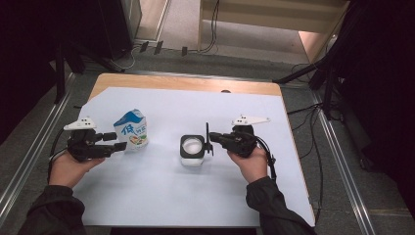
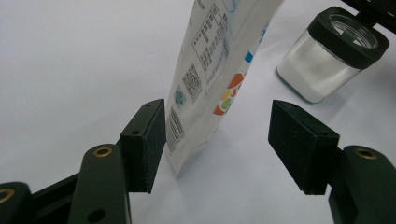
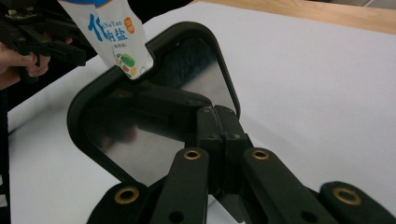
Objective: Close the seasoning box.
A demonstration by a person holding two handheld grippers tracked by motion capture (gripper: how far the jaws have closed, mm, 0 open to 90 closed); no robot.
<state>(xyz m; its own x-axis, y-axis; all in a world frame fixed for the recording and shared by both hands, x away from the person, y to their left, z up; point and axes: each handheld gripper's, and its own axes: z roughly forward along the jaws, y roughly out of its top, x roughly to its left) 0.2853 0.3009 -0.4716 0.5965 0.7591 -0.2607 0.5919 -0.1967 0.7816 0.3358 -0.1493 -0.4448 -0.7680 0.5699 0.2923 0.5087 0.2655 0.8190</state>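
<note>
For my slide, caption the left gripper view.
Open left gripper straddling a standing salt pouch, glass jar beyond.

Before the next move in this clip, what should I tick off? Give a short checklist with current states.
1. Black-framed clear lid clamped in right gripper: ok.
2. Square glass jar of white powder upright and uncovered: ok.
3. Blue-and-white printed salt pouch standing upright: ok.
4. Left gripper gripping the pouch: not ok, jaws open with the pouch between them.
5. Pouch top opened for pouring: cannot tell.

A white-topped wooden table (image 1: 186, 84) stands on grey floor (image 1: 333, 147), surroundings dark.
</note>
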